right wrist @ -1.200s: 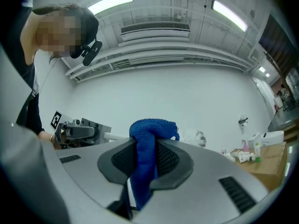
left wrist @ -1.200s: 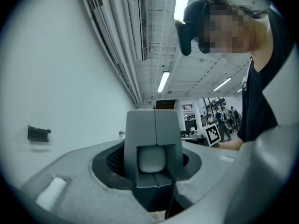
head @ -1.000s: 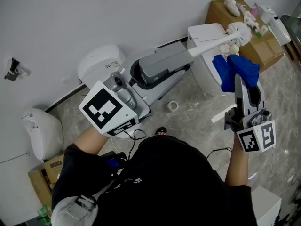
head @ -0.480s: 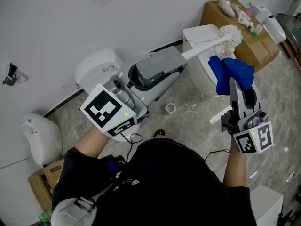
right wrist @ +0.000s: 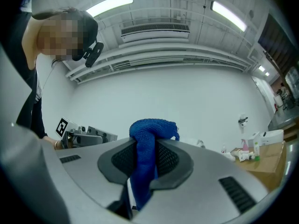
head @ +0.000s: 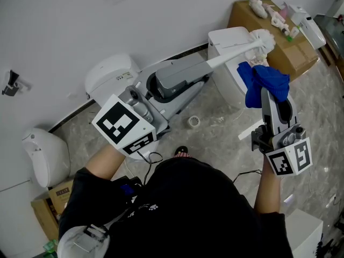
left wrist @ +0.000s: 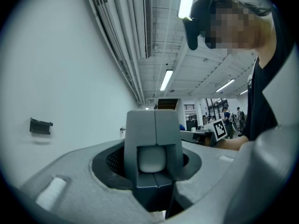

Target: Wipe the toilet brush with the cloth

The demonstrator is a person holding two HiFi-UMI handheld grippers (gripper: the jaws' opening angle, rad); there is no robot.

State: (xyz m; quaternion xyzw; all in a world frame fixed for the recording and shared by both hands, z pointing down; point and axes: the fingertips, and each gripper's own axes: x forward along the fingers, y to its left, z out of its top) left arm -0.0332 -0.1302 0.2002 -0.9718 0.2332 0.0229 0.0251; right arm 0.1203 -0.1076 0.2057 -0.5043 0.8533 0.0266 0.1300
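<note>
Cloth (right wrist: 154,127) in R gripper (right wrist: 145,157), near brush (head: 263,39).

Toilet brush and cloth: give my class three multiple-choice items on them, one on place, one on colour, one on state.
1. In the head view, the bristles of the toilet brush lie: A above the cloth; B below it; C far left of it.
2. The cloth is: A red; B blue; C white.
3. The right claw is: A open and empty; B shut on the cloth; C shut on the brush.
Answers: A, the bristles show higher in the picture; B, its fabric is plainly blue; B, blue fabric is pinched between its jaws.
</note>
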